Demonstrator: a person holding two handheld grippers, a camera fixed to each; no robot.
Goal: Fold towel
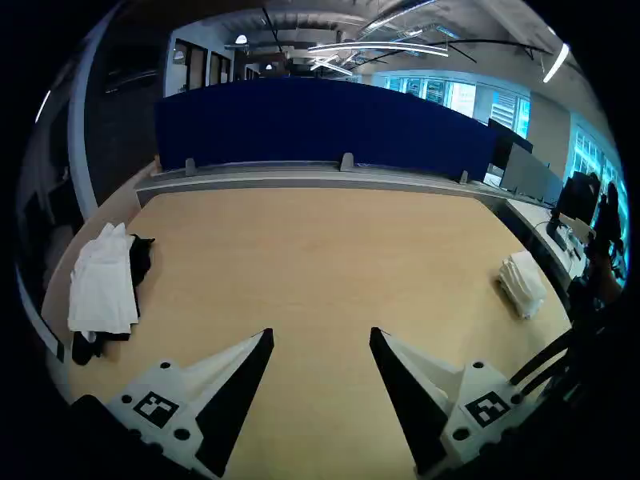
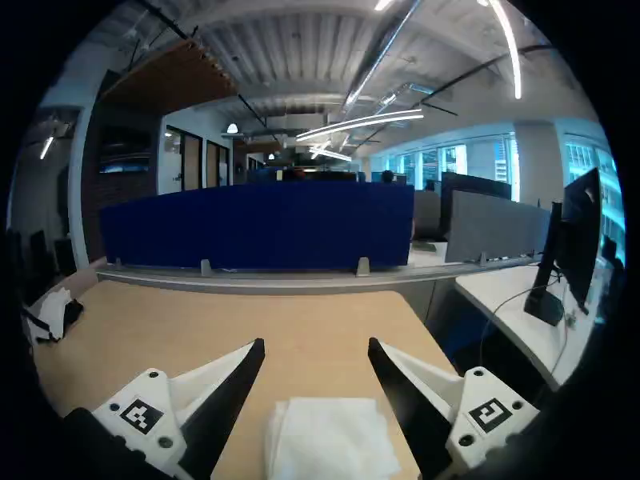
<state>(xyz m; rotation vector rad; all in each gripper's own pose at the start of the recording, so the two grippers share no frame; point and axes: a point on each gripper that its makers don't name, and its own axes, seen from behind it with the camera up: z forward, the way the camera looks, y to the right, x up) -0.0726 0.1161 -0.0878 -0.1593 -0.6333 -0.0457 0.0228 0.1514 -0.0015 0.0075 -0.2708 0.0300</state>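
— Right, what's the left one doing?
— My left gripper (image 1: pixel 320 360) is up over the wooden table (image 1: pixel 320 264), jaws standing wide apart, bare tabletop showing between them, so it grips nothing.
— And the towels, where are they?
— At the left edge of the table there's a loose pile of white towels (image 1: pixel 102 284). It lies on something dark (image 1: pixel 142 254) that pokes out behind and below it. What that dark thing is, I can't tell. Over at the right edge, well apart from the pile, lies one folded towel (image 1: pixel 522 284), white, its layers showing along the side.
— Over to the right hand, then.
— My right gripper (image 2: pixel 316 376) is spread open too, holding nothing. The folded towel (image 2: pixel 332 436) sits on the table at the very bottom of the right gripper view, in line with the gap between my two fingers and close to the table's right-hand edge. Whether either finger touches the cloth, I can't tell from this angle.
— Can you pick out the pile from there?
— Yes, the pile of white towels (image 2: pixel 52 312) is far off to the left, small, at the opposite end of the table from the folded one.
— And behind all that?
— A blue divider panel (image 2: pixel 256 224) runs along the back edge of the table, upright. To its right is a grey panel (image 2: pixel 488 228), and beside the table a white desk (image 2: pixel 512 308) with a dark monitor (image 2: pixel 578 228) standing on it
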